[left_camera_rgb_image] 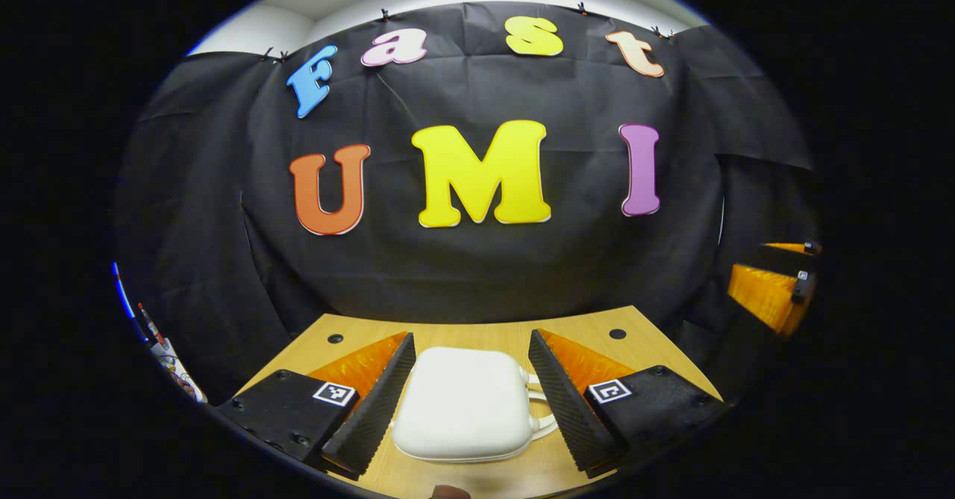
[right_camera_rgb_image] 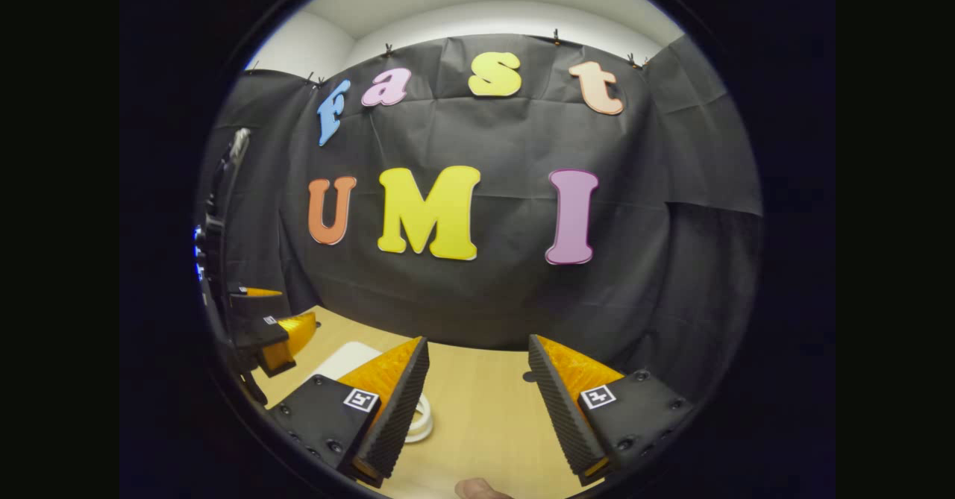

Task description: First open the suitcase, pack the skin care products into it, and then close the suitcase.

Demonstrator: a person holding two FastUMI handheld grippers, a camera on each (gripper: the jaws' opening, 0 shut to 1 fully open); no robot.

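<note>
Left gripper view has the white suitcase lid-down on the table at 6 o'clock, sitting between the left gripper's wide-spread fingers. Right gripper view catches just the case's corner at 8 o'clock; the right gripper is spread wide over bare wood.

Wooden table, light tan, two small dark round holes near far corners. White suitcase, closed, lies flat on tabletop, handle on right side in left gripper view. Same table in right gripper view; suitcase at left, handle resting on wood.
</note>
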